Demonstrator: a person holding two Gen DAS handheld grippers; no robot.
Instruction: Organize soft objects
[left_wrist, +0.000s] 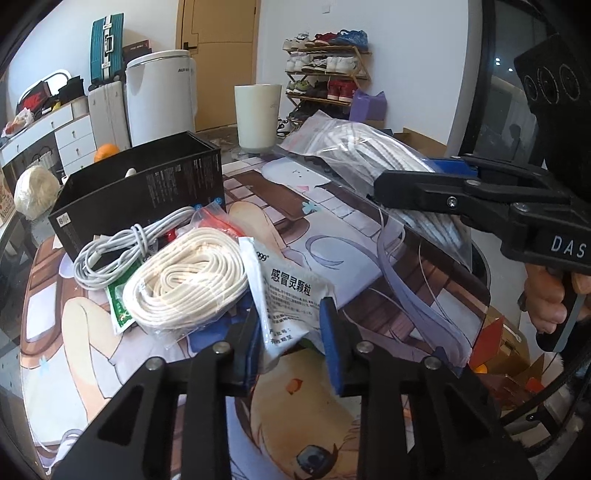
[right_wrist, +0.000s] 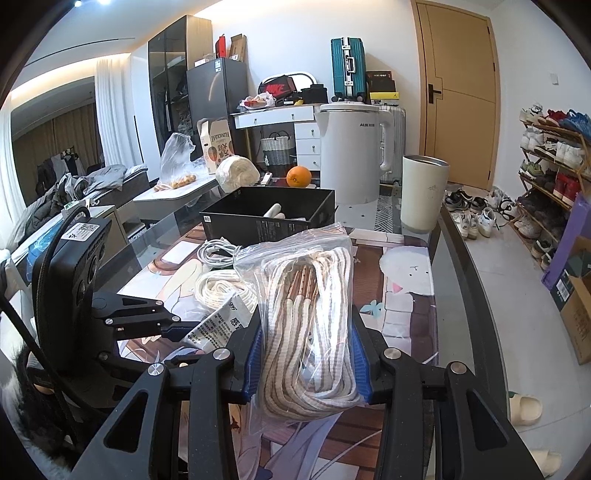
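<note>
My right gripper (right_wrist: 306, 363) is shut on a clear bag of striped laces (right_wrist: 310, 325) and holds it above the printed mat; the bag also shows in the left wrist view (left_wrist: 369, 155). My left gripper (left_wrist: 291, 347) has its jaws around the lower end of a white medicine sachet (left_wrist: 284, 295), with a gap showing at the right pad. The sachet leans on a bagged coil of cream cord (left_wrist: 188, 280). A white cable (left_wrist: 122, 251) and a green sachet (left_wrist: 120, 302) lie beside it. An open black box (left_wrist: 144, 184) stands behind them.
A white cup (left_wrist: 255, 116) and a white kettle (left_wrist: 160, 98) stand at the table's far side, with an orange (left_wrist: 106, 152) and a wrapped white roll (left_wrist: 35, 192) to the left. The table edge (right_wrist: 458, 258) runs along the right, above the floor and shoe rack.
</note>
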